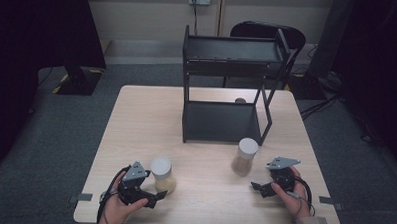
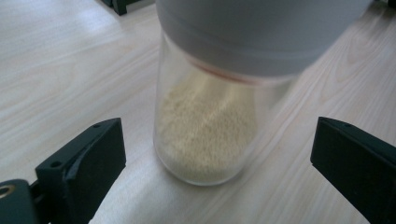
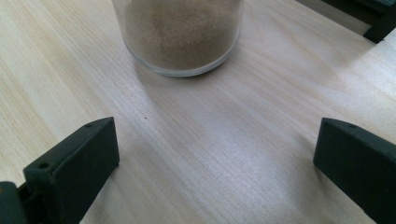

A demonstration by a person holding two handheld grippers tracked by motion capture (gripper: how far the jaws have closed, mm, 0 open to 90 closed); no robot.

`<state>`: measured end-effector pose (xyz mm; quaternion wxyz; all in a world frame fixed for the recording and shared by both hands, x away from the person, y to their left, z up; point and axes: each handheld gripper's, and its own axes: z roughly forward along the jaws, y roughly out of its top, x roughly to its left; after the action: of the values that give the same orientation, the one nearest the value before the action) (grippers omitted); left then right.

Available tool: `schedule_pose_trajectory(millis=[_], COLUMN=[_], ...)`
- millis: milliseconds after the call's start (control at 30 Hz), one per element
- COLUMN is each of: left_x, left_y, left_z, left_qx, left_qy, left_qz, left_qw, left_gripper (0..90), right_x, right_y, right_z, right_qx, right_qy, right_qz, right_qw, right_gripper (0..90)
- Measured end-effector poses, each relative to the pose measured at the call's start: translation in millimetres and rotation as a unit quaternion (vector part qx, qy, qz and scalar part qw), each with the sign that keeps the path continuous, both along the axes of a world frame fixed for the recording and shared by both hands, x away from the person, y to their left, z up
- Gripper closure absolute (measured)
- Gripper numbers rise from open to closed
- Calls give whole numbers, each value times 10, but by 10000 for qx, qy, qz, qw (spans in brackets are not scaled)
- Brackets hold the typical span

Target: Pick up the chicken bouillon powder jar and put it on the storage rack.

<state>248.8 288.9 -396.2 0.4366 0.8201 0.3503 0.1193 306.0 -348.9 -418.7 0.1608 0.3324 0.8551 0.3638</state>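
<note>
While both jars stand upright on the table (image 1: pixel 136 110), you have a gripper lined up on each. Your left gripper (image 1: pixel 156 196) sits near the table's front edge, towards its left corner, jaws spread wide, and the pale-grain jar (image 1: pixel 163 175) stands just beside its tips. In the left gripper view that jar (image 2: pixel 205 135) is already between the two black jaws with clear wood showing on either side, so nothing is touching it yet (a good approach: low on the glass, under the grey lid).

Over on the right, your right gripper (image 1: pixel 256 186) is also gaping, held near the front edge towards the right corner. The brown-grain jar (image 1: pixel 245 156) stands ahead of it, towards the middle of the table. The right gripper view puts that jar (image 3: pixel 180 35) beyond the jaw tips, apart from them, with bare table between. So this side has further to travel before it can close.

The black two-tier rack (image 1: pixel 227 88) stands at the back edge, open towards you, both shelves looking bare. My read is that the jars are bound for it, which would explain coming at each from the front: a grip from your side leaves the far side free to slide onto a shelf.
</note>
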Motion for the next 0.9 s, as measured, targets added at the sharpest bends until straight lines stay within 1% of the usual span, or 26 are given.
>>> schedule_pose_trajectory(millis=[167, 267, 400, 467, 533, 600, 733, 767, 800, 833, 900], left_x=[28, 62, 117, 136, 148, 172, 171, 165, 168, 178, 179], left_y=[-25, -41, -71, -83, -89, -113, -136, -142, -146, -153, -163], left_z=[49, 85, 113, 120, 121, 142, 169, 174, 192, 207, 219], left_qx=[-42, -78, -121, -141, -168, -143, -108, -101, -55, 0, 33], left_qy=[-72, -94, -82, -82, -60, -55, -109, -142, -171, -184, -197], left_qz=[29, -13, -25, -51, -73, -135, -119, -102, -112, -143, -161], left_qw=[10000, 9999, 9999, 9999, 9998, 9998, 9998, 9998, 9998, 9997, 9997], left_gripper=[25, 27, 64, 100, 108, 167, 257, 257, 298, 302, 312], right_x=[0, 0, 0, 0, -1, -1, -1, -1, -1, -1, -1], right_y=[0, 0, 0, 0, 0, 0, 0, 0, 0, 0, 0], right_z=[0, 0, 0, 0, 0, 0, 0, 0, 0, 0, 0], right_qx=[1, 0, 0, 1, 1, 1, 1, 1, 0, 0, 0], right_qy=[0, 0, 0, -1, -1, 0, 0, 0, 0, 0, -1], right_qz=[-1, 0, -1, -1, -1, -1, -1, -1, -1, -1, -1], right_qw=[10000, 10000, 10000, 10000, 10000, 10000, 10000, 10000, 10000, 10000, 10000], right_gripper=[0, 0, 0, 0, 0, 0, 0, 0, 0, 0, 0])
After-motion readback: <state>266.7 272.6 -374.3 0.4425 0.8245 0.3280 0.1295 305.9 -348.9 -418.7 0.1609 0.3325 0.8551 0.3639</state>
